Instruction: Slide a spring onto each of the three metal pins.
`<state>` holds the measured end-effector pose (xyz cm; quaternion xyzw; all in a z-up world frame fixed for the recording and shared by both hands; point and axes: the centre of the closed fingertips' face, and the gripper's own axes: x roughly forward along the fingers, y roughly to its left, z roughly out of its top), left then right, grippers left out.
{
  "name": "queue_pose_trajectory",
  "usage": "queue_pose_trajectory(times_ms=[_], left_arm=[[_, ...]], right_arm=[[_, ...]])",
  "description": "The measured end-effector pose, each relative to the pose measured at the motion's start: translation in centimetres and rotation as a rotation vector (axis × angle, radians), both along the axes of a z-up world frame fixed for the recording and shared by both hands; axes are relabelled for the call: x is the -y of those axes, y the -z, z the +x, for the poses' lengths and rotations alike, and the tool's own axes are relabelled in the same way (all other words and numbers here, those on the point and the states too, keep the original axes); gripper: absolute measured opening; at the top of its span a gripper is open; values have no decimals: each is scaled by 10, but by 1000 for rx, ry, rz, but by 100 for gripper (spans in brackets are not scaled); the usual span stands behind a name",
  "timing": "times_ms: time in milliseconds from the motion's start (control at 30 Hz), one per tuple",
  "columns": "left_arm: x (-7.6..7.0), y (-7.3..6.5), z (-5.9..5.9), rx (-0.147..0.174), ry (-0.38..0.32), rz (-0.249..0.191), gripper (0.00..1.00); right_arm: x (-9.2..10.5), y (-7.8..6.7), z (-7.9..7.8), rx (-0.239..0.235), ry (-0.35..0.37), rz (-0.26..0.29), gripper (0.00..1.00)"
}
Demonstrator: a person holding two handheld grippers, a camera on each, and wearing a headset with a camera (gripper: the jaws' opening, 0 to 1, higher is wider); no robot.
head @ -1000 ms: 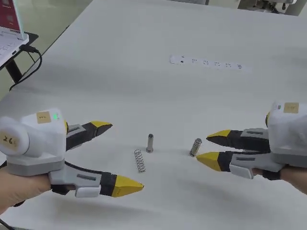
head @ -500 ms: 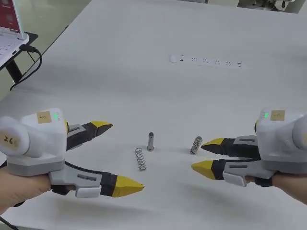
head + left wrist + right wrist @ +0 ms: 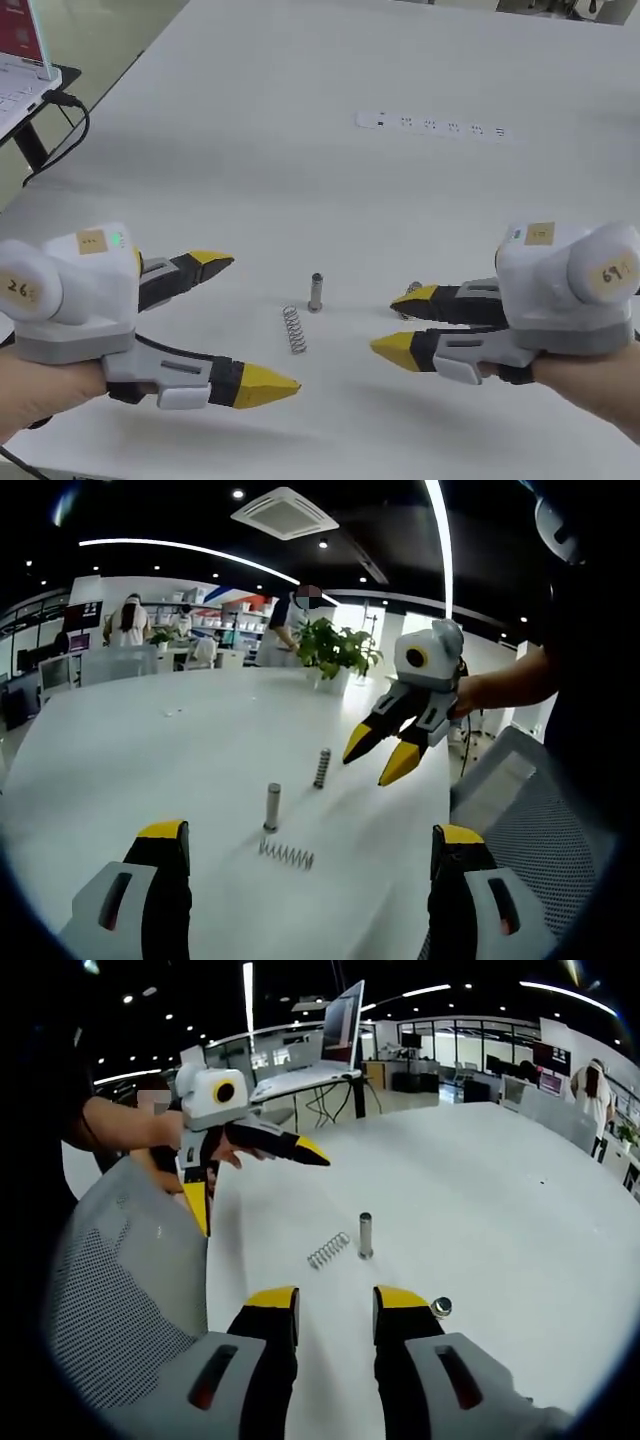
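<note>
Bare silver metal pin (image 3: pixel 316 292) upright on white table (image 3: pixel 300 150) for threading | loose steel coil spring (image 3: pixel 294 330) flat beside it | left gripper (image 3: pixel 255 322) jaws wide apart, empty | right gripper (image 3: pixel 395 322) jaws narrowly apart, empty

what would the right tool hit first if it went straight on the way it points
Probably the loose spring lying flat, with the bare upright pin just beside that line; the right tool aims nearly between them, so depth makes this uncertain.

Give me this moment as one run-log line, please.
left claw open; right claw open by sprung pin; bare pin upright; loose spring flat beside it
</note>
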<state>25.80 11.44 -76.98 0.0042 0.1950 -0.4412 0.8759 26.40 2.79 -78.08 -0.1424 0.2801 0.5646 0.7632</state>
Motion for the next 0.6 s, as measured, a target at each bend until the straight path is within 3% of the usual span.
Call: queue_pose_trajectory(times_ms=[233,367,600], left_arm=[[-1,-1,-1,-1,-1,-3,98],[-2,-1,-1,-2,-5,-6,98],[-4,-1,-2,-3,-11,-4,98]], right_arm=[[-18,2,-4,-19,-24,-9,27],[-28,2,-5,-3,-36,-9,27],[-48,12,-8,-20,-47,-47,26]])
